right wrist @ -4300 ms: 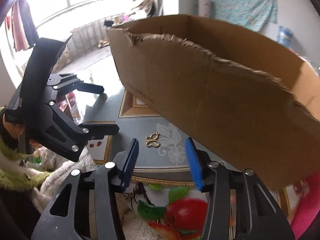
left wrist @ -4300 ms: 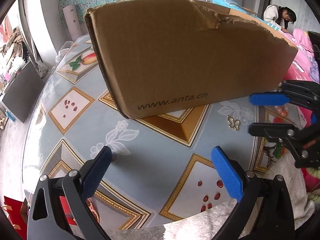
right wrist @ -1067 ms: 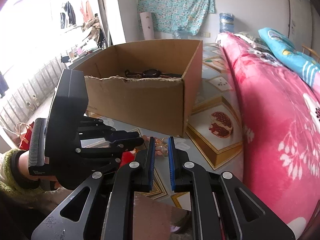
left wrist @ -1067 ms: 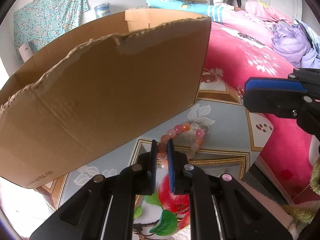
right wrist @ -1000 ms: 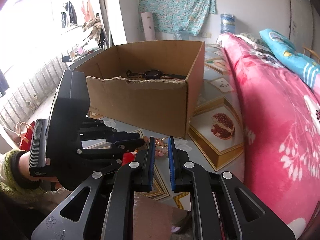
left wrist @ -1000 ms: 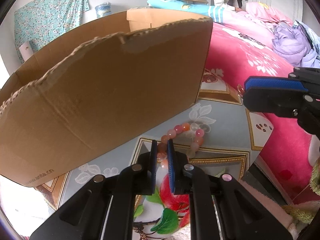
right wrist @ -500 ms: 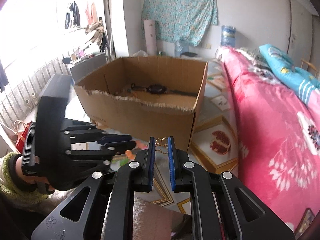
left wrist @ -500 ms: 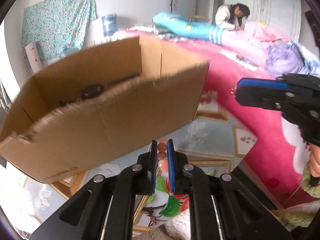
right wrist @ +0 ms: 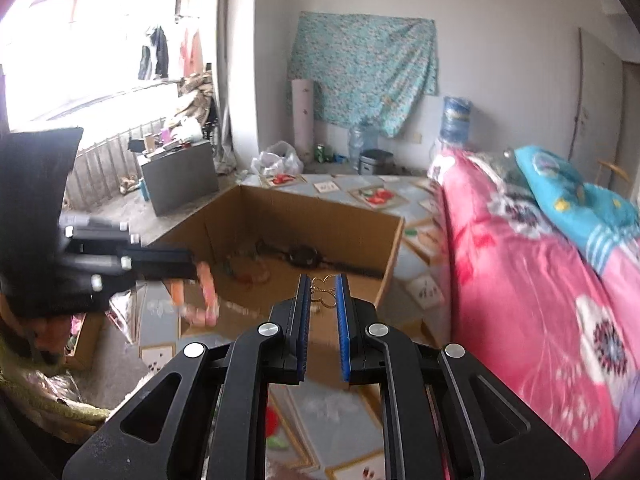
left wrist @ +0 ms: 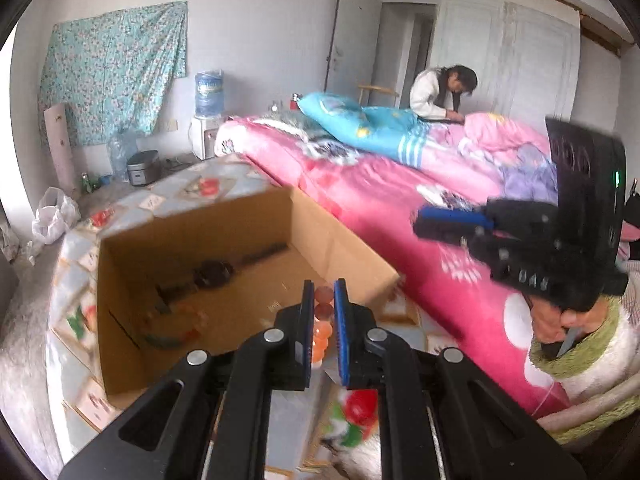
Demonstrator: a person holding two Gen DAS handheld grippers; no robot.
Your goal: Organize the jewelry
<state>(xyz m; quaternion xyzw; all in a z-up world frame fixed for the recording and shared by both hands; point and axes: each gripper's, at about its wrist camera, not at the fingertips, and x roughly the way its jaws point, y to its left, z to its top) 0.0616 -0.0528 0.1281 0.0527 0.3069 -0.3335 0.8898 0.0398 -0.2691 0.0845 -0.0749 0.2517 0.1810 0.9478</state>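
My left gripper (left wrist: 323, 312) is shut on a pink and orange bead bracelet (left wrist: 322, 322), held high over the near rim of the open cardboard box (left wrist: 120, 304). The bracelet also hangs from it in the right wrist view (right wrist: 202, 296). My right gripper (right wrist: 323, 300) is shut on a gold butterfly pendant (right wrist: 325, 289), held above the box's near right corner (right wrist: 384, 280). Inside the box lie a dark watch (right wrist: 304, 257) and a beaded piece (right wrist: 248, 272). The right gripper shows at the right of the left wrist view (left wrist: 452, 220).
The box stands on a table with a patterned cloth (left wrist: 76, 248). A bed with a pink quilt (right wrist: 540, 300) runs along the table's right side. A person (left wrist: 440, 92) sits at its far end. A grey cabinet (right wrist: 180, 176) stands beyond the box.
Both grippers have risen from the table with their pieces and now look down into the box. The bracelet and the pendant have left the tablecloth.
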